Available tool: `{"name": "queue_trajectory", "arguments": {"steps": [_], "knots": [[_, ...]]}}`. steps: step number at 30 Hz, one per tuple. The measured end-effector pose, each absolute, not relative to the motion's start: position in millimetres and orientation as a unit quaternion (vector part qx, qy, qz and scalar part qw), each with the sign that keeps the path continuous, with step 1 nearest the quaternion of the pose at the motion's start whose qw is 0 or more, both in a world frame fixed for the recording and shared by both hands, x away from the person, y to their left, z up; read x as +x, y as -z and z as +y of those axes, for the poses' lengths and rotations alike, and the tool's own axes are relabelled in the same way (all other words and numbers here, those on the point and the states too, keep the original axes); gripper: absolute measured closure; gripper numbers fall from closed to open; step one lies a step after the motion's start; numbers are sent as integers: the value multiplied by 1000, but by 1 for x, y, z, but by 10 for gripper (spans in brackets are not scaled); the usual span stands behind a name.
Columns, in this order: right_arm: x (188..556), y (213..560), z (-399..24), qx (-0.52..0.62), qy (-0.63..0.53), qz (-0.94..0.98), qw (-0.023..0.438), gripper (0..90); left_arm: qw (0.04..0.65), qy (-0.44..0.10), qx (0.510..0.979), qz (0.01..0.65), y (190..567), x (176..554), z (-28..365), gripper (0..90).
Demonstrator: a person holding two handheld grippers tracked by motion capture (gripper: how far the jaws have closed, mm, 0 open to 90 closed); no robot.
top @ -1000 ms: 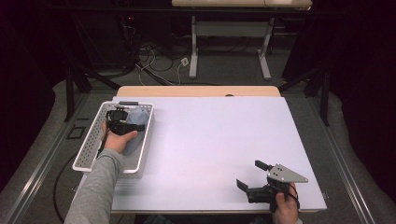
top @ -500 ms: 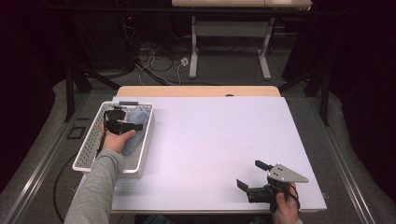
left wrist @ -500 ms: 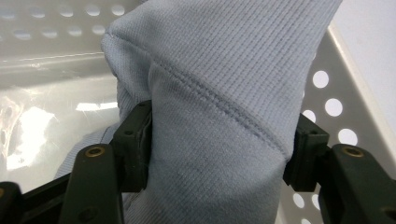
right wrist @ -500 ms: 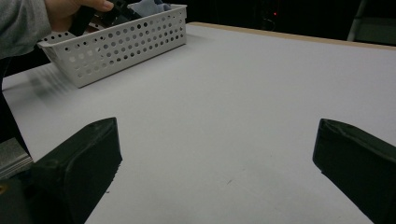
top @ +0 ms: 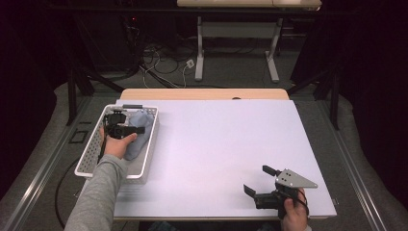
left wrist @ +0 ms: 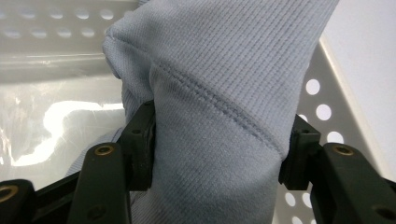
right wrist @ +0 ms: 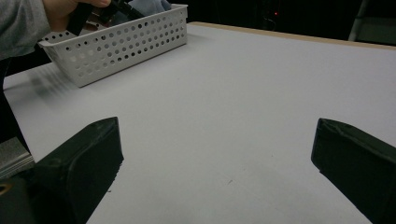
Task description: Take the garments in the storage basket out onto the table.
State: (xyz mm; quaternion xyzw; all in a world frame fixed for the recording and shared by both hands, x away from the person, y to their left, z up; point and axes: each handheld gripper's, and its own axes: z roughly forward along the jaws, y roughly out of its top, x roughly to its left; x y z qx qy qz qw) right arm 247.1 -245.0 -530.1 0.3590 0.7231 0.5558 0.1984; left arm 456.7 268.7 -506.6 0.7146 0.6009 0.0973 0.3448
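Two hand-held grippers | left (top: 126,129) just closed, pinching blue cloth (left wrist: 219,116), part-hidden in basket (top: 146,154) | right (top: 263,180) spread

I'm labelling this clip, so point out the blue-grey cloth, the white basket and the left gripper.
blue-grey cloth (left wrist: 210,140): left gripper view, on the fold between the jaws.
white basket (top: 150,144): high view, on its right wall.
left gripper (top: 137,129): high view, midway between its fingertips, over the cloth.

**Lighting and picture quality**

Table (top: 231,144) evenly bright from overhead; surroundings near black. Soft shadow beside the basket (right wrist: 130,46) at upper left of the right gripper view. Glare patch at left (left gripper view); cloth (left wrist: 219,93) sharp, nearest jaws blurred.
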Motion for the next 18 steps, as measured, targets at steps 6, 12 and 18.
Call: {"name": "queue_trajectory", "arguments": {"steps": [6, 12, 18], "knots": [[247, 530, -245, 359, -556, 722, 199, 18, 344, -104, 714, 601, 504, 455, 271, 436], [247, 530, -245, 359, -557, 722, 199, 18, 341, -109, 717, 598, 502, 452, 269, 462], [247, 530, -245, 360, -557, 723, 196, 18, 349, -116, 710, 601, 501, 448, 272, 487]]}}
